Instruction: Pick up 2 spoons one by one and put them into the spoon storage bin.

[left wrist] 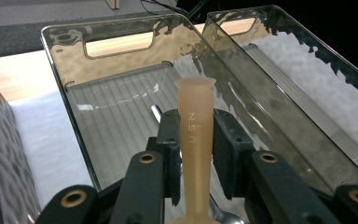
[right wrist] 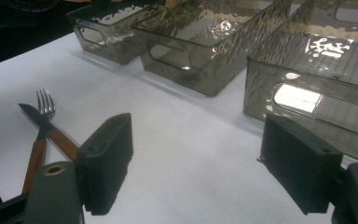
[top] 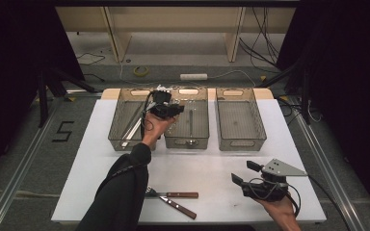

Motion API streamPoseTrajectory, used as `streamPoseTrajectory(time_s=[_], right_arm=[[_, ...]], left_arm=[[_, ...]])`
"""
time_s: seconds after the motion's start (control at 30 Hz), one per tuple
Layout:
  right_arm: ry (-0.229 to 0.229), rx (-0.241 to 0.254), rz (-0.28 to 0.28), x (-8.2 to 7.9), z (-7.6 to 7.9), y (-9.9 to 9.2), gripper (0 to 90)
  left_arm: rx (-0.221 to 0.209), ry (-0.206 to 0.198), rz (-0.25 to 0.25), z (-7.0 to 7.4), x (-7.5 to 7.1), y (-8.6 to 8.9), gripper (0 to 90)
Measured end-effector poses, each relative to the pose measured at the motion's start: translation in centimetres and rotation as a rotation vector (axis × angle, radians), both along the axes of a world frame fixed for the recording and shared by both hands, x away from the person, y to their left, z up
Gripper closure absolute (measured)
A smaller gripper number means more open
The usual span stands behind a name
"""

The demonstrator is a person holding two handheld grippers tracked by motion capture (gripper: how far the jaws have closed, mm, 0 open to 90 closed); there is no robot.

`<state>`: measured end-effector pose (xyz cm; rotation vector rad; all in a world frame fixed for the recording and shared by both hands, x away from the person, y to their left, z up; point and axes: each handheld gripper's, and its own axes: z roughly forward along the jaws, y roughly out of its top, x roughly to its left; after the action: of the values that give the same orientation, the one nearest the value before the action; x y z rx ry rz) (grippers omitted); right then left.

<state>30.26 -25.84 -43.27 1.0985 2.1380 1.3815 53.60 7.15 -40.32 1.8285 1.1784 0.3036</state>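
Over the middle bin (left wrist: 121,112), left gripper (left wrist: 193,140) jaws clenched on tan-handled utensil (left wrist: 195,126), right gripper (right wrist: 200,163) released.

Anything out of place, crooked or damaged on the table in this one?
Nothing stands out. The three trays sit side by side and look intact. The left hand-held gripper holds a tan-handled utensil over the middle tray. A knife and fork lie crossed at the table's near edge.

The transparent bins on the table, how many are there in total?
3, side by side across the far half of the table: the left bin, the middle bin under the left gripper, and the right bin.
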Motion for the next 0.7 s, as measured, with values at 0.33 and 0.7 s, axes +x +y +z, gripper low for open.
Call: streamPoseTrajectory(time_s=[0.33,0.7], right_arm=[[0.001,0.0,0.0,0.0,0.0,0.0,26.2],[0.007,0.001,0.042,-0.2,0.1,0.9,26.6]], left_arm=[[-0.043,0.026,-0.002,0.5,-0.7,1.2,47.4],[-0.007,0.034,-0.115,3.0,-5.1,3.8,32.9]])
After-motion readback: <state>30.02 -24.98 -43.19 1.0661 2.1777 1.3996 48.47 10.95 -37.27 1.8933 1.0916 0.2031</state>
